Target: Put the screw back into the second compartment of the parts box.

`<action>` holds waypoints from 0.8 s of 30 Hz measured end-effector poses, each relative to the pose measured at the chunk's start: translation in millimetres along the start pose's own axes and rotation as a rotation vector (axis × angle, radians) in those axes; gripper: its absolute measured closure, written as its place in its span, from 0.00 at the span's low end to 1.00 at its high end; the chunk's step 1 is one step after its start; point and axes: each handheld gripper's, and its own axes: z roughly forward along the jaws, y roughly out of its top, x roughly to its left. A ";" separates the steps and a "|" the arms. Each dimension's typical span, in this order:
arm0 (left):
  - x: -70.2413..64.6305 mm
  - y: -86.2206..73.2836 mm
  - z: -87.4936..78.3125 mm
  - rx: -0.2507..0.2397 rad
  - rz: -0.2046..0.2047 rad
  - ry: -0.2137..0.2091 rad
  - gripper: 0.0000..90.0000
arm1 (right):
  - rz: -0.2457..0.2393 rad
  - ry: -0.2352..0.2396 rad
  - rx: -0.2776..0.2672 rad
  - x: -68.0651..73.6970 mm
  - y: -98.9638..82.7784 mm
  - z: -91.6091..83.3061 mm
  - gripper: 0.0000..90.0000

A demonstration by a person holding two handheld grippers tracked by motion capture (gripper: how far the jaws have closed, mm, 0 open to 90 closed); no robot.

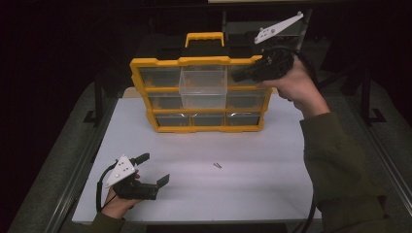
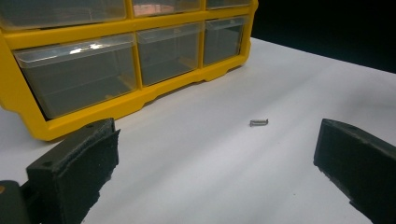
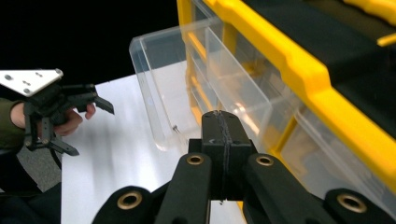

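A white table (image 1: 272, 160) was seen to bear a yellow plastic organiser cabinet with clear drawers and a black top (image 1: 201, 92), stood upright near the far edge. One clear plastic drawer (image 1: 203, 85) in its upper middle column had been drawn out towards the person and stood open. A small grey metal screw (image 1: 217, 165) lay alone on the bare table, well in front of the cabinet and between the two hands. The step in hand was judged to be the stowing of that screw in the open drawer, with the pick-up not yet made. The next move was judged to call for the left gripper (image 1: 154, 169) to be carried over the screw, lowered and closed on it. That gripper was held low and roughly level near the front left corner, its jaws spread wide apart and empty. The right gripper (image 1: 239, 76) was held high against the cabinet's upper right corner, its jaws pressed together on nothing, just beside the open drawer.
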 end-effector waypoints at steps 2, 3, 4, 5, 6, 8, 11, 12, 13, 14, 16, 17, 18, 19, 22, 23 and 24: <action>0.2 -0.2 -0.1 0.003 0.001 0.001 0.00 | 0.009 -0.005 0.005 -1.0 -5.1 -0.2 0.99; 0.4 -0.2 -0.1 0.004 0.002 0.001 0.00 | 0.015 -0.001 0.003 -1.6 -7.6 -0.1 0.99; 0.2 -0.2 0.0 0.001 -0.003 0.001 0.00 | 0.017 0.001 0.003 -2.4 -10.0 0.0 0.99; 0.3 -0.1 -0.1 0.001 -0.003 0.001 0.00 | 0.020 0.002 0.000 -3.5 -14.6 0.6 0.99; 0.3 0.0 -0.2 0.000 -0.002 0.001 0.00 | 0.020 0.002 0.000 -3.5 -14.6 0.6 0.99; 0.3 -0.3 -0.1 0.001 0.000 0.001 0.00 | 0.025 0.004 0.004 -3.0 -20.4 1.9 0.99; 0.1 -0.5 -0.4 0.001 -0.005 0.002 0.00 | 0.022 0.006 0.003 -2.3 -24.3 2.6 0.98; 0.1 -0.4 -0.5 0.002 -0.005 0.002 0.00 | 0.024 0.007 0.002 -2.0 -26.2 3.1 0.98; 0.4 -0.4 -0.5 0.001 -0.002 0.002 0.00 | 0.025 0.007 0.002 -1.6 -28.1 3.8 0.97; 0.4 -0.3 -0.6 0.000 -0.001 0.002 0.00 | 0.026 0.006 0.003 -1.6 -30.1 4.5 0.97; 0.1 -0.4 -0.4 0.001 -0.002 0.002 0.00 | 0.032 0.006 0.005 -1.1 -34.2 6.2 0.94; -0.1 -0.7 -0.2 0.001 -0.004 0.002 0.00 | 0.038 0.005 0.004 -0.9 -36.4 7.1 0.93; 0.0 -0.6 -0.3 0.003 -0.001 0.001 0.00 | 0.047 0.004 0.003 -0.4 -38.4 8.0 0.93; 0.1 -0.6 -0.4 0.004 0.000 0.001 0.00 | 0.046 0.003 0.006 -0.3 -40.5 9.2 0.92; 0.4 -0.5 -0.6 0.006 0.004 0.002 0.00 | 0.054 -0.004 0.018 0.7 -46.2 12.5 0.87; 0.4 -0.4 -0.7 0.006 0.003 0.002 0.00 | 0.054 -0.004 0.020 0.6 -48.1 13.5 0.84; 0.5 -0.3 -0.7 0.008 0.004 0.002 0.00 | 0.060 -0.003 0.020 0.5 -49.9 14.3 0.81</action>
